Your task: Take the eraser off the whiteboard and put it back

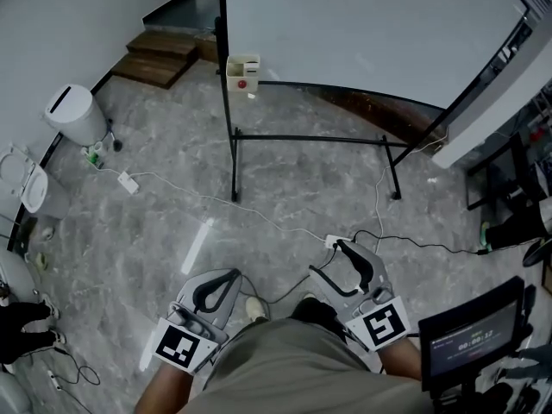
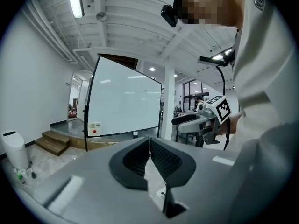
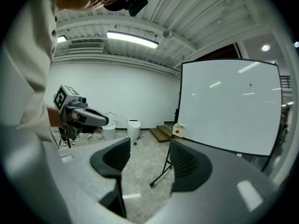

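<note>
The whiteboard (image 1: 362, 33) stands on a black frame across the room. A white eraser box with a red dot (image 1: 243, 74) hangs at its lower left corner; it also shows in the left gripper view (image 2: 94, 128) and the right gripper view (image 3: 179, 129). Both grippers are held low in front of the person, far from the board. My left gripper (image 1: 226, 283) is shut, its dark pads meeting at the tips (image 2: 149, 140) with nothing between them. My right gripper (image 1: 332, 261) is open, a wide gap between its empty jaws (image 3: 149, 146).
Cables and a power strip (image 1: 128, 182) trail over the marble floor between me and the board's stand (image 1: 310, 138). A white bin (image 1: 76, 113) and a toilet (image 1: 26, 179) sit at the left, wooden steps (image 1: 159, 54) behind. A screen (image 1: 470, 343) stands at my right.
</note>
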